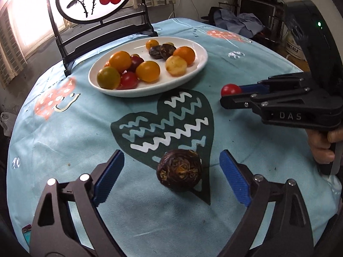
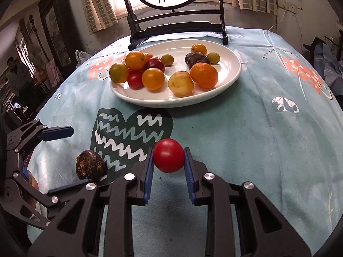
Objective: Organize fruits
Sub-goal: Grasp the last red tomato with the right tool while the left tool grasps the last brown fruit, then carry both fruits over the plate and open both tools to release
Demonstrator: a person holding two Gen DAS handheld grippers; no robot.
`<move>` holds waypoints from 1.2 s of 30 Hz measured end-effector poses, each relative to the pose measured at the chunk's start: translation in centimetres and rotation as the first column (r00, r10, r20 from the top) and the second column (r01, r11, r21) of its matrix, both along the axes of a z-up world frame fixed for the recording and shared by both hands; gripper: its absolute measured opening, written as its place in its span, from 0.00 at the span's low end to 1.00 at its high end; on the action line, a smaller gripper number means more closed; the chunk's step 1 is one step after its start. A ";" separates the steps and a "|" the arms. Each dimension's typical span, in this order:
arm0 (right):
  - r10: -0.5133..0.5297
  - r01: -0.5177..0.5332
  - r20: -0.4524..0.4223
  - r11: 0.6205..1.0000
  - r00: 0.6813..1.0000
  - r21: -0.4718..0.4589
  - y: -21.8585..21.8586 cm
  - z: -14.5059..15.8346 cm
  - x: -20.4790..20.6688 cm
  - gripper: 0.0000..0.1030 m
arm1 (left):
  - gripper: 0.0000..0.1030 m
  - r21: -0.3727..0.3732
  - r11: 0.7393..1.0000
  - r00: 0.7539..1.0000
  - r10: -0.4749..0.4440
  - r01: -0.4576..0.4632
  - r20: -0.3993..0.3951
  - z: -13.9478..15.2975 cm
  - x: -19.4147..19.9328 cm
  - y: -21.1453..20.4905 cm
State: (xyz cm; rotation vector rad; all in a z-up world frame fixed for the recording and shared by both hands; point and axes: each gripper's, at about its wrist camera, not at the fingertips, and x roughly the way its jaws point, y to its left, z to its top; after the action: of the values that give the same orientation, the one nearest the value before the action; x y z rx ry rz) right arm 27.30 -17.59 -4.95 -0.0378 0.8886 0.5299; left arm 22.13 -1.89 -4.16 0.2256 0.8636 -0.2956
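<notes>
Right jaws were clamped on a red tomato, both blue pads pressed against its sides, fruit sitting at the tips of the right gripper and clear of the cloth as far as we could tell. Left jaws stood wide apart, nothing gripped. We saw a dark brown fruit lying on the tablecloth between the left gripper pads, closer to the far ends of the fingers, touching neither pad.

From the left wrist view the right gripper came in from the right side, ahead of the left jaws, with the red tomato at its tip and a hand on the trigger grip. From the right wrist view the left gripper sat to the left of our right jaws, one blue pad pointing inward, the dark brown fruit just below it, on the edge of the dark heart print.

Ahead of both jaw pairs was the white plate, well apart from either gripper. It held orange and yellow tomatoes, a couple of red ones, a greenish one, a pale yellow fruit, an orange touching it, and dark brown fruit behind. In the left view the white plate lay forward and left of the held tomato.

Beyond the plate stood a black stand with a round painted panel. A person was visible far left of the right jaws, in the background.
</notes>
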 end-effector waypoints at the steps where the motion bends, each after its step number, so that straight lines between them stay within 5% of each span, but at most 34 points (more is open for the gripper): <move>1: -0.001 0.001 0.002 1.000 1.000 -0.002 0.0 0.0 -0.1 0.27 | 0.89 0.005 1.000 1.000 0.000 0.000 -0.006 -0.2 0.1 -0.1; 4: -0.004 0.004 -0.005 1.000 1.000 -0.008 0.0 -0.1 0.0 0.27 | 0.89 0.007 1.000 1.000 0.003 -0.003 -0.016 -0.5 0.1 0.1; 10: -0.005 0.005 -0.007 1.000 1.000 -0.011 0.1 -0.2 0.1 0.26 | 0.58 -0.008 1.000 0.996 0.011 -0.012 -0.091 -1.7 0.7 0.5; 16: -0.006 0.006 -0.006 1.000 1.000 -0.011 0.1 -0.3 0.1 0.26 | 0.48 -0.034 0.999 0.995 -0.009 0.005 -0.101 -1.7 0.8 0.4; 32: -0.010 0.010 0.035 1.000 0.999 0.014 -0.3 0.3 -0.6 0.27 | 0.45 -0.053 0.999 0.998 0.010 -0.013 -0.060 -1.8 -0.5 0.6; 36: -0.006 0.005 0.057 1.000 0.998 0.022 -0.3 0.6 -1.3 0.27 | 0.45 -0.123 0.992 0.998 0.025 -0.032 -0.057 -1.3 -1.1 1.6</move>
State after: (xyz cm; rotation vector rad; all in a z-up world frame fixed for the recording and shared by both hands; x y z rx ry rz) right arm 26.02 -17.87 -4.37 -0.0304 0.8263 0.5309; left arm 21.05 -0.30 -5.46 0.0897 0.8988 -0.3284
